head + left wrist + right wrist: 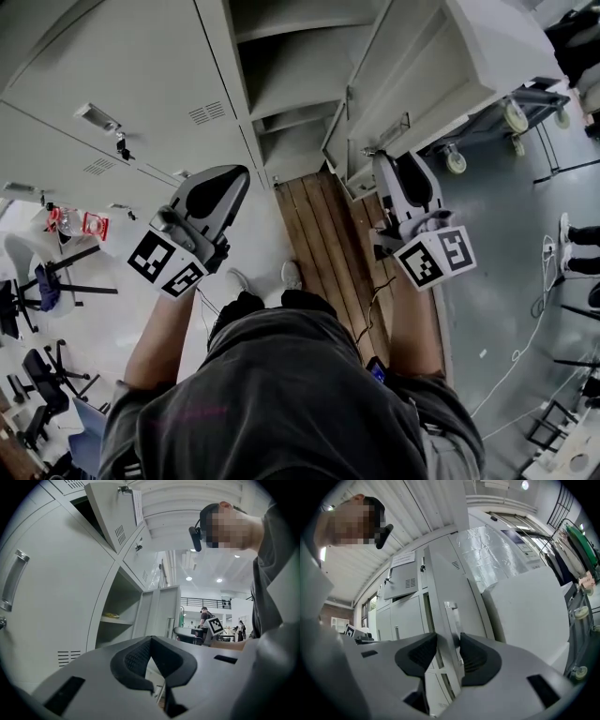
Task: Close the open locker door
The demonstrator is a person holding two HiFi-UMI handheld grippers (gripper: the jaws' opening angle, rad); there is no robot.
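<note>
Grippers (234, 175) (389, 161) two, tall open door (394, 75) one

Grey floor (497, 225), wooden planks (319, 244), black office chairs (45, 281).

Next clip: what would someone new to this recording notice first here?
The open locker door, swung out with the shelves behind it exposed, top centre of the head view. The right hand-held gripper straddles that door's edge by the handle, jaws apart; the left hand-held gripper hangs shut and empty before the closed lockers.
</note>
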